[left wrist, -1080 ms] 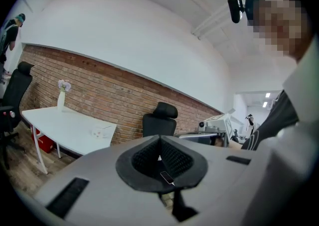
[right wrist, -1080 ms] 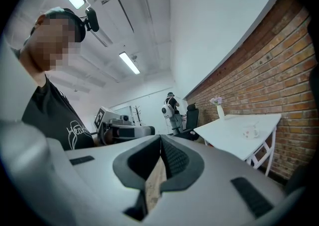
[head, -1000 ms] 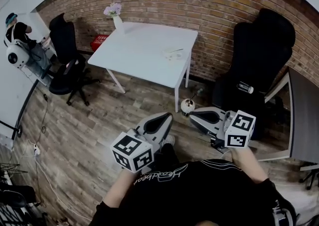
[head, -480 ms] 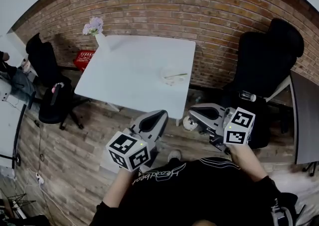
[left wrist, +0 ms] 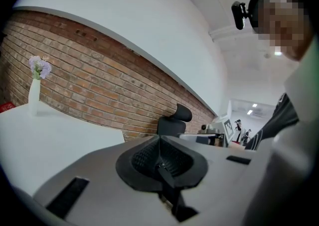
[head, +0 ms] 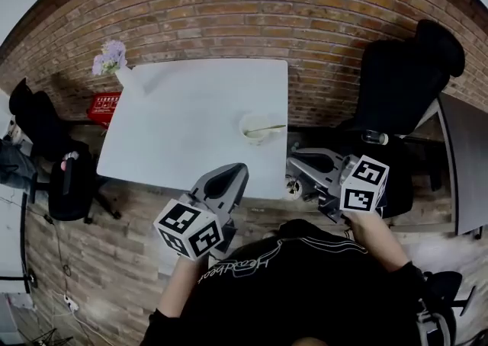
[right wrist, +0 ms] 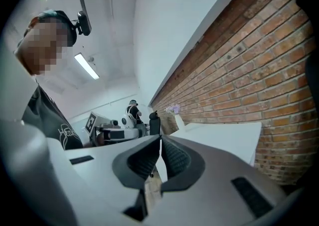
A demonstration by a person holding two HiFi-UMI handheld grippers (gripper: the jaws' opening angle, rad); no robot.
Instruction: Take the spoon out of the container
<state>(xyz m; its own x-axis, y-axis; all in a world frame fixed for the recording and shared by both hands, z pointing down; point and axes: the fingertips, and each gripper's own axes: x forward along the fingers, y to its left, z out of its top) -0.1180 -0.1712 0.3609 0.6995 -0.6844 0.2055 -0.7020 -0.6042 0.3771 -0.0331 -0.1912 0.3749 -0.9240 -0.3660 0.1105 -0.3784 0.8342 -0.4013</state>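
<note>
Spoon (head: 268,129) lies in container (head: 250,134), ahead of the left tongs (head: 231,171) and right tongs (head: 296,161), both closed, empty.

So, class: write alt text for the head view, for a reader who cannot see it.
A person holds the left tongs and right tongs, both shut and empty, near a white table where a spoon rests in a small container.

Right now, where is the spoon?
In the head view, the spoon sits in the small container near the white table's right edge.
</note>
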